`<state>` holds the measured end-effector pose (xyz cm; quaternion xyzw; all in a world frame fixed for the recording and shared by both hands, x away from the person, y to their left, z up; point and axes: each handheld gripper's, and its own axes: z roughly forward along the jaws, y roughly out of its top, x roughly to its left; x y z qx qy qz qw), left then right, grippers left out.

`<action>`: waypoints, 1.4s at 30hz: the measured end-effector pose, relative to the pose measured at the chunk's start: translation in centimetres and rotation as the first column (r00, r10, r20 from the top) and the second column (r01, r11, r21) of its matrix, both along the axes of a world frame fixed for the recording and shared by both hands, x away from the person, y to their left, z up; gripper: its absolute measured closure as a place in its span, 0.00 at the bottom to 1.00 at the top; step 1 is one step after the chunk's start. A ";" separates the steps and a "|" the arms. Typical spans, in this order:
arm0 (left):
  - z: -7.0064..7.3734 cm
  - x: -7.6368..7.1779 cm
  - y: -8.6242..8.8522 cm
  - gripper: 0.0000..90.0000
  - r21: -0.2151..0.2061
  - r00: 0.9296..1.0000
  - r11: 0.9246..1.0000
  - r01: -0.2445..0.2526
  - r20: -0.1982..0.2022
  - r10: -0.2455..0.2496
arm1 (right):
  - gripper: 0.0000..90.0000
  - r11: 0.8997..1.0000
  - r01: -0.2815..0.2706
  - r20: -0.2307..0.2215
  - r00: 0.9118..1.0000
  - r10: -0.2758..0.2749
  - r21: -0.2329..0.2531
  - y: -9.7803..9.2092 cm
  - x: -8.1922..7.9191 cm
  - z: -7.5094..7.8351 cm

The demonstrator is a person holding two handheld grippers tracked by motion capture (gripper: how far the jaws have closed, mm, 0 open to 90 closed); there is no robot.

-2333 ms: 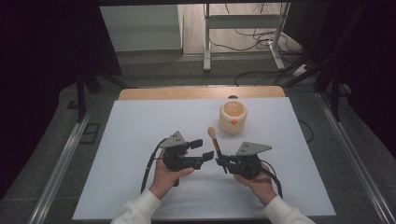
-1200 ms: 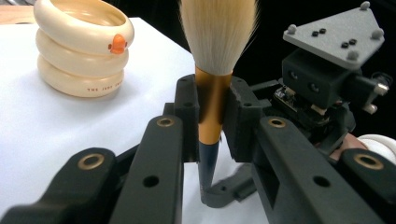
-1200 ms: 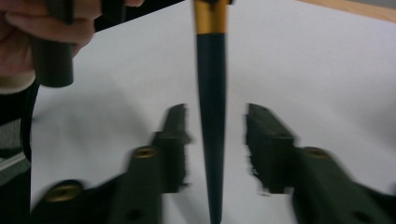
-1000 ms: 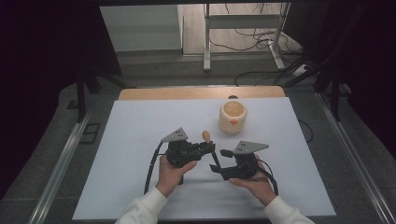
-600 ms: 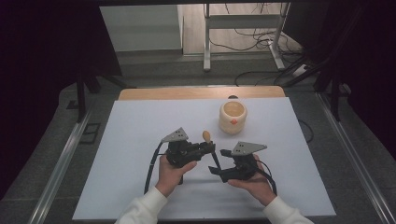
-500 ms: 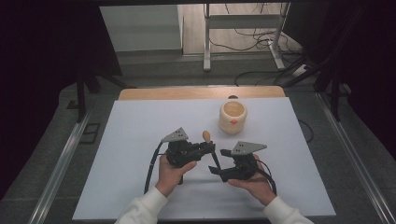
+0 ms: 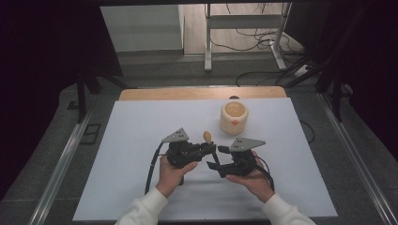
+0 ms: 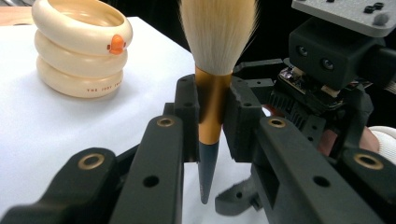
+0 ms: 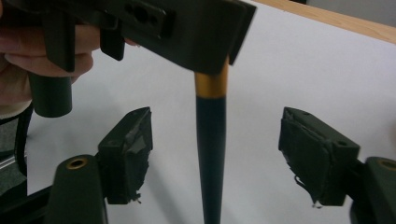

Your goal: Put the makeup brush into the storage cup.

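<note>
Your left claw (image 8: pixel 212 119) pinches the brush (image 8: pixel 211 98) on its shiny gold band, soft pale hairs up, dark pointy handle down. Your right claw (image 9: pixel 212 158) is spread wide, one pad on each side of the handle, not touching. The round cream cup (image 7: pixel 233 117) sits at 1 o'clock, well apart, on the smooth white desk (image 7: pixel 141 126).
</note>
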<state>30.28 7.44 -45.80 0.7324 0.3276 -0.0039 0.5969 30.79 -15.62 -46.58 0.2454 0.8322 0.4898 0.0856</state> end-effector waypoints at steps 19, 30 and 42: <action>-0.4 0.2 0.0 0.86 -0.001 1.000 1.000 0.004 -0.023 -0.004 | 0.87 0.999 -0.038 0.061 0.997 0.038 0.015 -0.6 -0.4 0.4; -0.3 -1.3 1.8 0.30 0.073 0.998 0.995 -0.065 0.011 0.064 | 0.87 0.999 -0.027 0.068 0.997 0.025 0.021 -1.0 -0.3 0.5; -1.4 -4.2 7.0 0.23 0.177 0.987 0.972 -0.157 0.050 0.150 | 0.87 0.999 -0.014 0.077 0.997 0.012 0.031 -1.4 -0.2 0.7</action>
